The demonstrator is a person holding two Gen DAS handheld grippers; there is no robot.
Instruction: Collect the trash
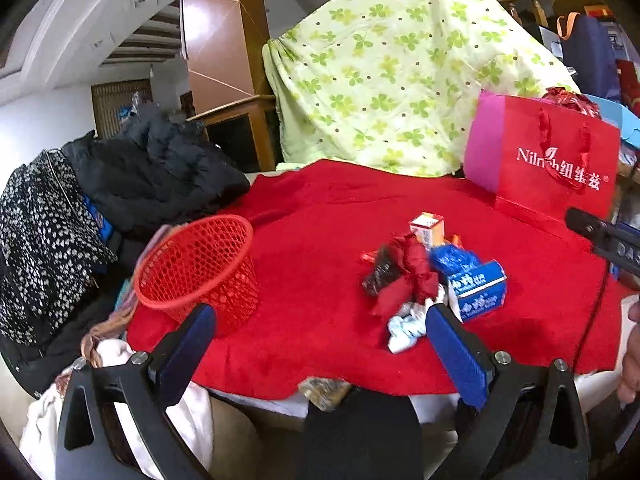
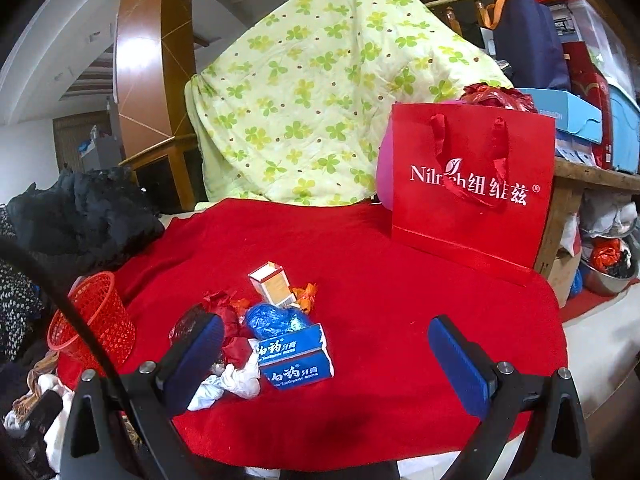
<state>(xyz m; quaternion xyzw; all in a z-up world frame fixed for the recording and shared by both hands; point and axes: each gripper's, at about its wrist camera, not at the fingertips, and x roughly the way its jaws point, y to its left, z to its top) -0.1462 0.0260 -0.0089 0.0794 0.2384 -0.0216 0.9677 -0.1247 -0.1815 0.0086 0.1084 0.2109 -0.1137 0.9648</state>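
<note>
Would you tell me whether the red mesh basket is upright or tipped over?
Upright: the red mesh basket stands on its base, its open rim facing up.

Each gripper (image 1: 320, 332) (image 2: 326, 356) had 2 blue ribbed pads (image 1: 456, 356) on black arms with silver screws (image 1: 502, 357).

On the cloth (image 1: 320, 240) that covers the counter, the trash pile (image 1: 432, 276) lies near the middle, just beyond my left jaws, with the small carton (image 1: 427, 227) at its far edge and the toothpaste box (image 1: 478, 290) at its near right. The mesh basket (image 1: 200, 264) stands well apart at the left edge, heaped clothes (image 1: 120, 184) further left. The gift bag (image 1: 548, 160) stands far right, the quilt (image 1: 400, 64) draped behind.
</note>
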